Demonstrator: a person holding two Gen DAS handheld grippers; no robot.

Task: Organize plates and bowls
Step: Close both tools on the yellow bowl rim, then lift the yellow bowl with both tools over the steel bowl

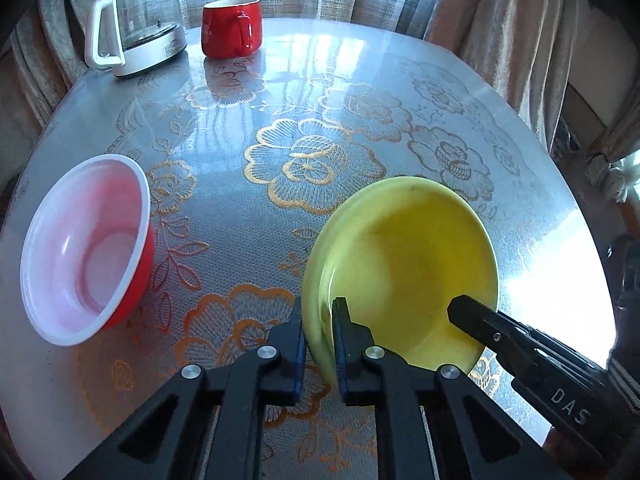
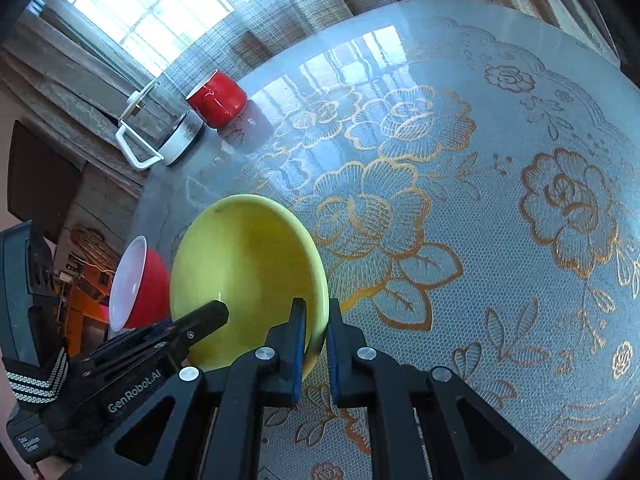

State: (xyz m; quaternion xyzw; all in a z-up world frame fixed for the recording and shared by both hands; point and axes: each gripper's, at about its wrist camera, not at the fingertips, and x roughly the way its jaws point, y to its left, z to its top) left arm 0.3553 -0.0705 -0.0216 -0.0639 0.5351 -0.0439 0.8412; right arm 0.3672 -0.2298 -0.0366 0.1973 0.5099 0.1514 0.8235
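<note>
**A:** What does the left wrist view give you that the right one doesn't?

**B:** The red bowl (image 1: 86, 250) almost whole, with its white inside, standing on the table (image 1: 400, 92) to the left of the yellow bowl (image 1: 404, 276) and apart from it. The right wrist view catches only a slice of it behind the yellow one. The left view also shows the red mug (image 1: 231, 28) with its handle facing the camera, beside the glass kettle (image 1: 136, 20).

**A:** And the right view?

**B:** The window (image 2: 132, 12) behind the curtain (image 2: 280, 8), and a striped strap (image 2: 36, 376) on the other tool's body.

**A:** The jaws?

**B:** The left gripper (image 1: 319, 330) is clamped on the yellow bowl's rim, one pad outside the wall, one inside. The right gripper (image 2: 316, 330) pinches the opposite rim the same way. The bowl sits tilted between them, over the lace-patterned tabletop.

**A:** Any writing?

**B:** "DAS" on the right gripper's finger, seen from the left view; "GenRobot.AI" on the left gripper, seen from the right. The kettle base carries small print, too small to read.
</note>
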